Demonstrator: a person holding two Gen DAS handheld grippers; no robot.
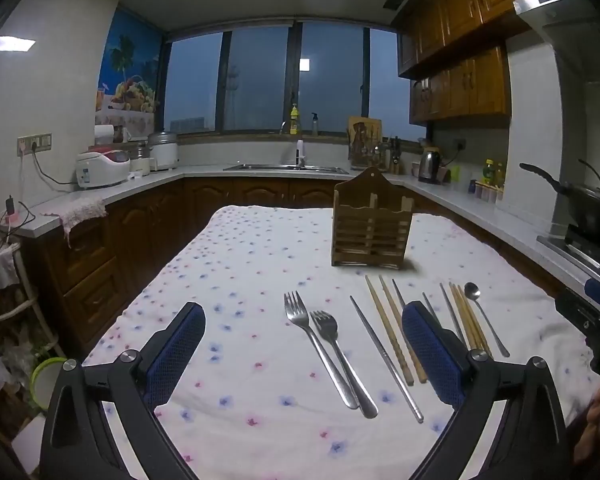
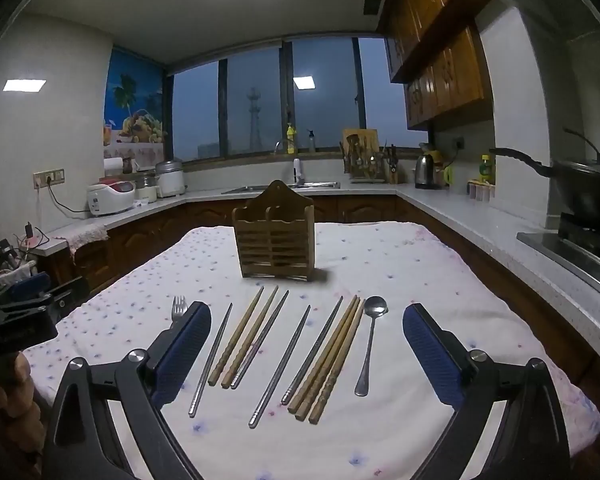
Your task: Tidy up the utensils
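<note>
A wooden slatted utensil holder stands upright on the flowered tablecloth. In front of it lie two metal forks, several metal chopsticks, several wooden chopsticks and a metal spoon. My left gripper is open and empty, hovering above the forks. My right gripper is open and empty, hovering above the chopsticks and spoon. One fork's tines show beside the right gripper's left finger.
The table stands in a kitchen with counters on three sides. A stove with a black wok is at the right. A rice cooker, sink and kettle stand on the counters. A rack stands at the left.
</note>
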